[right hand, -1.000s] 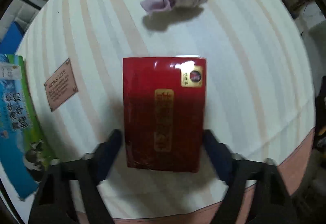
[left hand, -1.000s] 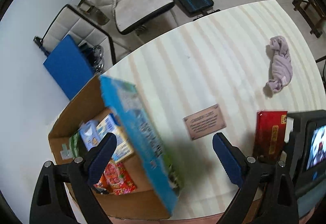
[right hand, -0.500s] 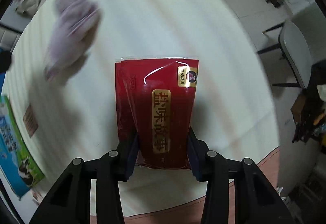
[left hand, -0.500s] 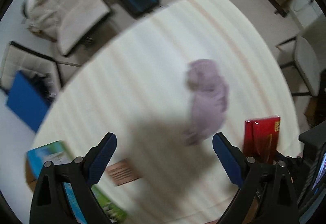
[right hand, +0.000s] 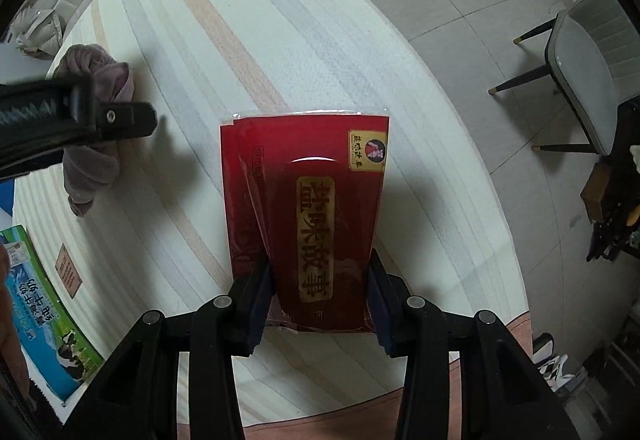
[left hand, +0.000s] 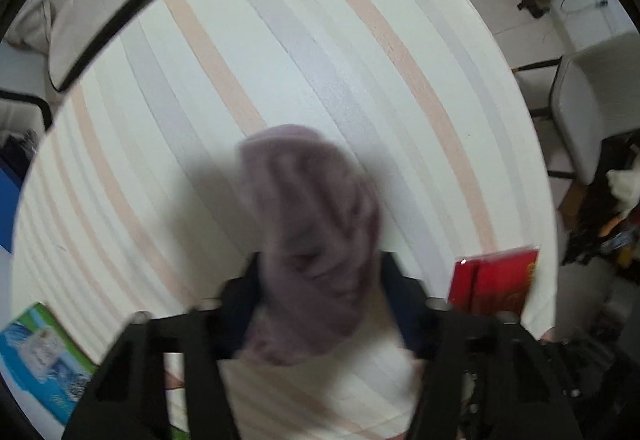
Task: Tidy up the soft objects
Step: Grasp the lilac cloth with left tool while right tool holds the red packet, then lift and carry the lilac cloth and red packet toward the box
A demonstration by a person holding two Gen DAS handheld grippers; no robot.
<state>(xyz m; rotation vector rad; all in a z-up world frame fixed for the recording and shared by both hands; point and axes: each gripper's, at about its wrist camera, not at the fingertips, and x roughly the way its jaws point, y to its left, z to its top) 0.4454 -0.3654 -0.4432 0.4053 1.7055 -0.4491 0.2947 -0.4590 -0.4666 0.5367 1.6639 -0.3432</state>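
A crumpled purple cloth lies on the striped round table. My left gripper points straight down over it, its jaws closing, with both blue pads against the cloth's sides. From the right wrist view, the same cloth shows at the left, partly hidden behind the left gripper's black body. My right gripper is shut on the lower end of a glossy red packet with gold lettering. That red packet also appears at the table's right edge.
A blue and green carton lies at the table's left edge, with a small brown card beside it. A grey chair stands on the tiled floor to the right. A chair with a pale coat is beyond the far left edge.
The left gripper left the cardboard box, swept across the table, dropped over the purple cloth and closed its jaws on it. The right gripper closed on the red packet and carried it sideways.
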